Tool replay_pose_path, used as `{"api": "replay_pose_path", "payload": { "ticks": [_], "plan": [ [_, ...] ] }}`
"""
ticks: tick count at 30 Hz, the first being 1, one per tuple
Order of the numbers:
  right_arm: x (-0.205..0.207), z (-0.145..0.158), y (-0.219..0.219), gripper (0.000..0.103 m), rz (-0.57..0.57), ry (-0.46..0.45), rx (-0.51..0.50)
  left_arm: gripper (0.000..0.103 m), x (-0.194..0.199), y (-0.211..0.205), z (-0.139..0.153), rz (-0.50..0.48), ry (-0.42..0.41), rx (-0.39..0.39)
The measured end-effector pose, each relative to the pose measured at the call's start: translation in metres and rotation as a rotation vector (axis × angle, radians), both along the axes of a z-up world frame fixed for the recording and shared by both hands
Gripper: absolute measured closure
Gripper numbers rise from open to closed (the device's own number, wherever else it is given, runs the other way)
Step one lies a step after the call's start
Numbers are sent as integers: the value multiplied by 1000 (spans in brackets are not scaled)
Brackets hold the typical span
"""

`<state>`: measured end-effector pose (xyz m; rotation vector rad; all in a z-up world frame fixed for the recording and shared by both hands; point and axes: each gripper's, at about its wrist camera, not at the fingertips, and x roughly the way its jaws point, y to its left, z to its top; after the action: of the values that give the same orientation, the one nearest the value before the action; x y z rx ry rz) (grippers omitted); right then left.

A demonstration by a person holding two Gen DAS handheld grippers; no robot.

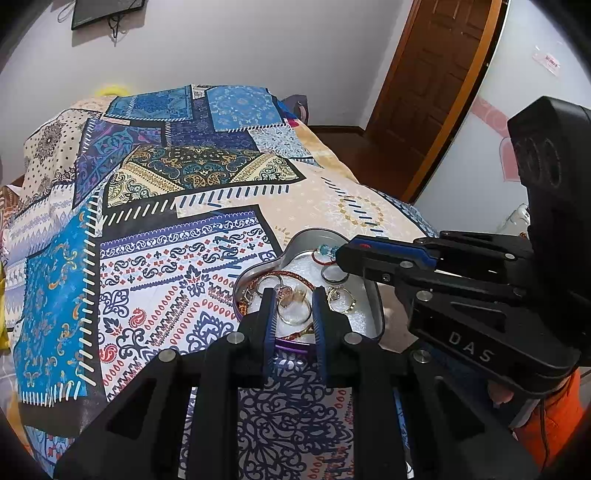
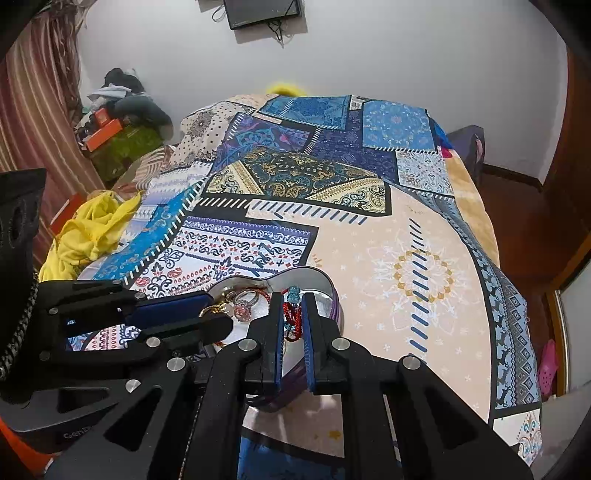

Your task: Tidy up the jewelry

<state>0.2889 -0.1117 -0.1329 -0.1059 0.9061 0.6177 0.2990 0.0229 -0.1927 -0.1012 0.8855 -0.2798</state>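
Observation:
A heart-shaped metal tin (image 1: pixel 314 240) lies on the patterned bedspread and holds several rings, a braided red bracelet (image 1: pixel 295 276) and a red cord with a blue bead (image 1: pixel 325 251). My left gripper (image 1: pixel 293 299) hovers over the tin's near part, jaws a little apart around a silver ring (image 1: pixel 293 312), not clearly touching it. My right gripper (image 2: pixel 291 306) is over the tin (image 2: pixel 317 280), jaws narrowly apart with the red cord and blue bead (image 2: pixel 291 314) between them. A pink-stoned ring (image 2: pixel 243 308) lies to its left.
The bedspread (image 1: pixel 166 229) covers the whole bed. Yellow cloth (image 2: pixel 92 229) lies at the bed's left edge, with clutter and boxes (image 2: pixel 110 125) beyond. A wooden door (image 1: pixel 436 74) stands at the right, a wall-mounted screen (image 2: pixel 262 11) on the far wall.

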Motion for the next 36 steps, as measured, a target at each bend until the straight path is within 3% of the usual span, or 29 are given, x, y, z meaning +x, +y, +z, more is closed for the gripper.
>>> {"api": "replay_pose_path", "payload": {
  "ticks": [5, 10, 13, 16, 24, 27, 30, 33, 35, 36],
  "plan": [
    [-1, 4, -3, 90, -4, 11, -2, 85, -4, 1, 5, 8, -15, 4],
    [-14, 26, -12, 79, -25, -59, -1, 84, -18, 9, 17, 45, -40, 0],
    [-25, 47, -21, 79, -41, -101, 30, 76, -28, 13, 34, 71, -74, 3],
    [-40, 74, -31, 79, -67, -164, 66, 69, -48, 16, 64, 108, -152, 18],
    [-106, 154, -58, 79, -115, -389, 205, 67, -112, 12, 152, 174, -397, 41],
    [-137, 178, -66, 79, -129, -480, 254, 58, -148, 5, 184, 193, -519, 45],
    [-169, 196, -72, 79, -151, -572, 278, 56, -178, -1, 204, 208, -611, 55],
    [-192, 204, -73, 79, -173, -646, 279, 47, -205, -6, 217, 227, -682, 59],
    [-206, 207, -72, 74, -192, -692, 268, 42, -222, -8, 221, 244, -717, 62],
    [-208, 207, -71, 66, -199, -705, 266, 41, -229, -9, 222, 249, -729, 66]
  ]
}}
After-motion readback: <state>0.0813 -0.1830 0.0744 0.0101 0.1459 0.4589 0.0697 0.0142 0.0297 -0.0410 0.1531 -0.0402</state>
